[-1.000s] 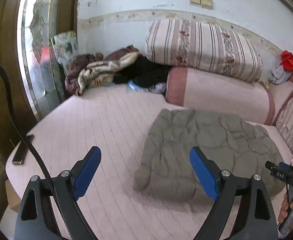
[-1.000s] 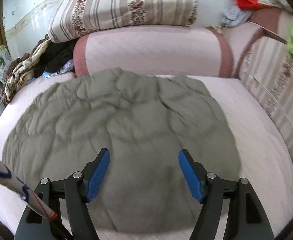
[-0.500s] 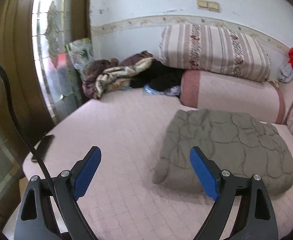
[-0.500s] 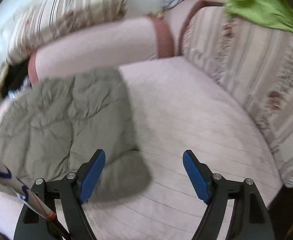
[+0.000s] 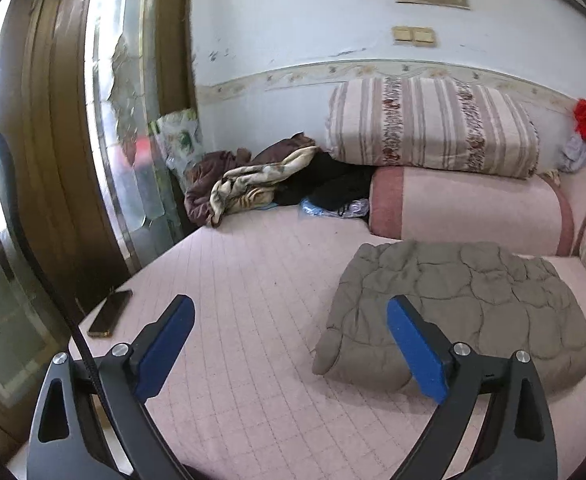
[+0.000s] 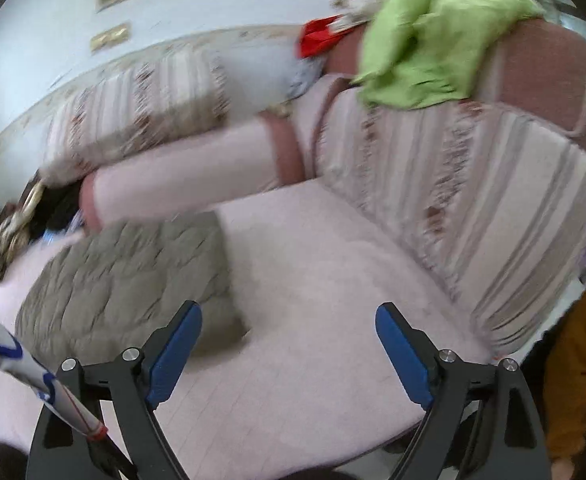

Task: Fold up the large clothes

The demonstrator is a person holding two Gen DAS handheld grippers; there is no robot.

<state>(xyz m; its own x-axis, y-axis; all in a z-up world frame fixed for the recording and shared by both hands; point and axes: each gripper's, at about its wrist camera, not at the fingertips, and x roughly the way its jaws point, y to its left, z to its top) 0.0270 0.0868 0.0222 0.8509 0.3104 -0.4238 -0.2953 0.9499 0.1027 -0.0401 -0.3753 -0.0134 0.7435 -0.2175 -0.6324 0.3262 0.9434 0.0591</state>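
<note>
A grey-green quilted jacket [image 5: 453, 304] lies folded into a compact pad on the pink quilted bed [image 5: 261, 320], near the pink bolster. It also shows in the right wrist view [image 6: 133, 276], at the left. My left gripper [image 5: 289, 344] is open and empty, held above the bed to the left of the jacket. My right gripper [image 6: 289, 352] is open and empty, above the bare bed to the right of the jacket. Neither touches the jacket.
A phone [image 5: 109, 314] lies at the bed's left edge by the window. A pile of clothes [image 5: 269, 184] sits at the back left. A striped folded quilt [image 5: 429, 128] rests on a pink bolster [image 5: 465, 212]. A green garment [image 6: 433, 36] drapes over the striped headboard [image 6: 493, 200].
Both grippers have drawn back from the jacket. The left view swung left and back; the right view swung right, off the jacket toward the striped headboard. Both stay open.
</note>
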